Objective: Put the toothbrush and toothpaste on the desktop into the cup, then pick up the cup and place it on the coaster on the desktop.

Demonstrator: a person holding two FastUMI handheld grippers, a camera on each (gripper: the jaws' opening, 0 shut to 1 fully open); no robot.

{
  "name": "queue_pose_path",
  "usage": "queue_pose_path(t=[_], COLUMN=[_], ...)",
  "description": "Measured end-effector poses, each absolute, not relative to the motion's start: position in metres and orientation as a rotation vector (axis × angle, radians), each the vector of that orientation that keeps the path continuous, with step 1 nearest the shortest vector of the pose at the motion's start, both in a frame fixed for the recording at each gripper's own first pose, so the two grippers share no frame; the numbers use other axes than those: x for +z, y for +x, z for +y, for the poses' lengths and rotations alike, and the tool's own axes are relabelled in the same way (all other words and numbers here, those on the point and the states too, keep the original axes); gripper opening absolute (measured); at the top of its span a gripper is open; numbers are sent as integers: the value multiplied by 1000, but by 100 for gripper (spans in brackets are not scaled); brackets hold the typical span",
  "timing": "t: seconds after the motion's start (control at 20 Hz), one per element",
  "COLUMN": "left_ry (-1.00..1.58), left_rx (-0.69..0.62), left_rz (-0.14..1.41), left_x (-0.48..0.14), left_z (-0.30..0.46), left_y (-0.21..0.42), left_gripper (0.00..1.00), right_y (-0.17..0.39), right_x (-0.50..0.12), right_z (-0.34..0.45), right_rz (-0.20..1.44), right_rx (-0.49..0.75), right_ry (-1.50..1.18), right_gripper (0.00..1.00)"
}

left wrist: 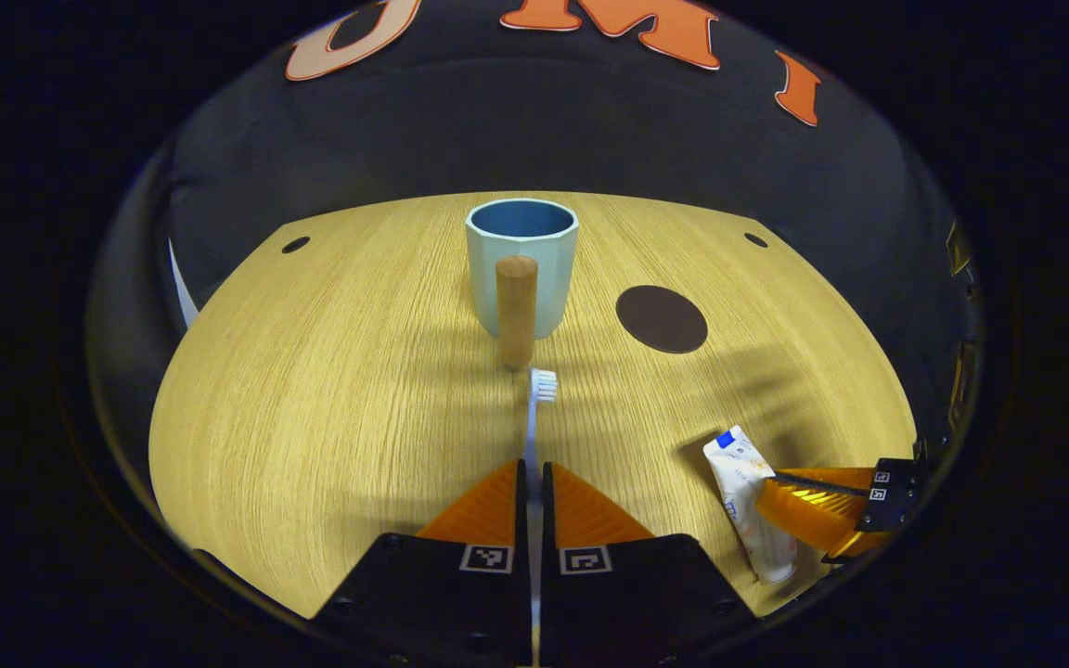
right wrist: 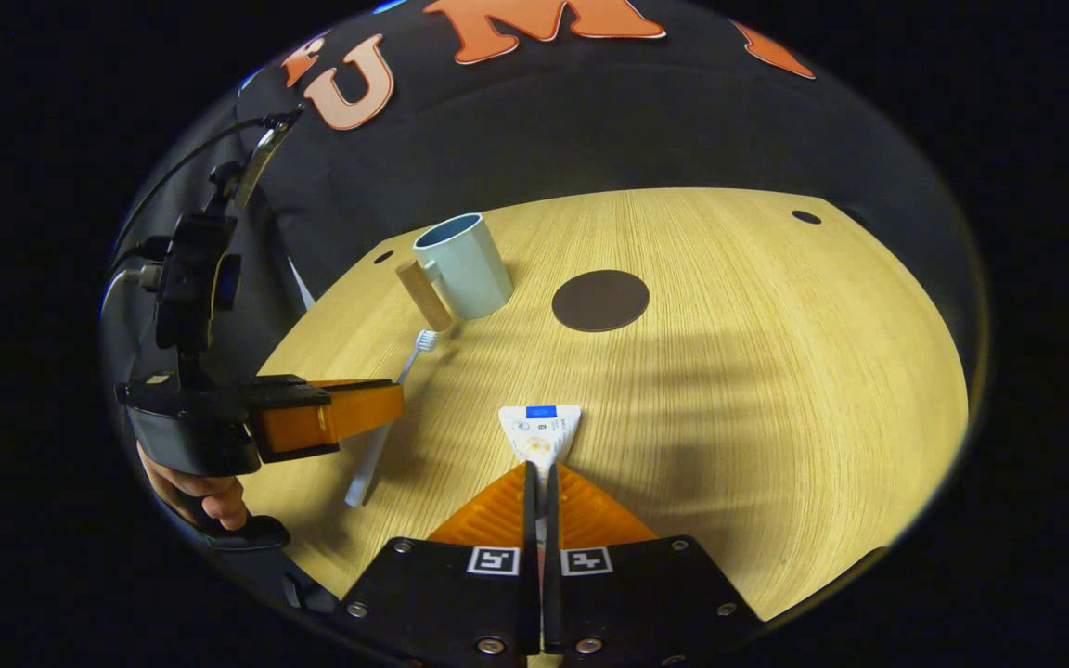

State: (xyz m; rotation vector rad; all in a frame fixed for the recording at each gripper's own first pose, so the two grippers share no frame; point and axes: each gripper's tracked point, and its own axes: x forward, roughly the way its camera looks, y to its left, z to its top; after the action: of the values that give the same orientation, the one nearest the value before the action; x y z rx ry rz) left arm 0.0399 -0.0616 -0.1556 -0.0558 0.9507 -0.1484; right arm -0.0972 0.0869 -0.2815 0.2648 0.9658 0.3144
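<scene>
Wooden desktop [left wrist: 330, 390], one cup [left wrist: 522, 264], one toothbrush [left wrist: 535, 408]

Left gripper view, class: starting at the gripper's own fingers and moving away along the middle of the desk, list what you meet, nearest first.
Left gripper shut on the toothbrush → wooden handle of the cup → cup → far edge of the desk.
</scene>
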Motion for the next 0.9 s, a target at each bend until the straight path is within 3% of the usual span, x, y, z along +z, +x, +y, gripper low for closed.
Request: queue_pose_path(t=[0.1, 0.25, 0.3, 0.55, 0.9], left_ry=[-65, -66, -62, -33, 22], left_rx=[-154, -153, -154, -165, -164], left_rz=[954, 958, 953, 834, 548], left_x=[-154, -160, -156, -124, -69], left_z=[-60, -57, -59, -52, -46], left_y=[37, 40, 41, 48, 71], left_gripper=[4, 4, 4, 4, 4], right_y=[-98, -103, -102, -97, -74], right_x=[-284, -299, -305, -299, -257], right_z=[84, 91, 94, 99, 89], right_rz=[989, 1033, 1032, 987, 801], right_rx=[292, 292, 296, 310, 308], right_ry=[252, 192, 177, 156, 142], right_gripper=[4, 18, 18, 5, 4])
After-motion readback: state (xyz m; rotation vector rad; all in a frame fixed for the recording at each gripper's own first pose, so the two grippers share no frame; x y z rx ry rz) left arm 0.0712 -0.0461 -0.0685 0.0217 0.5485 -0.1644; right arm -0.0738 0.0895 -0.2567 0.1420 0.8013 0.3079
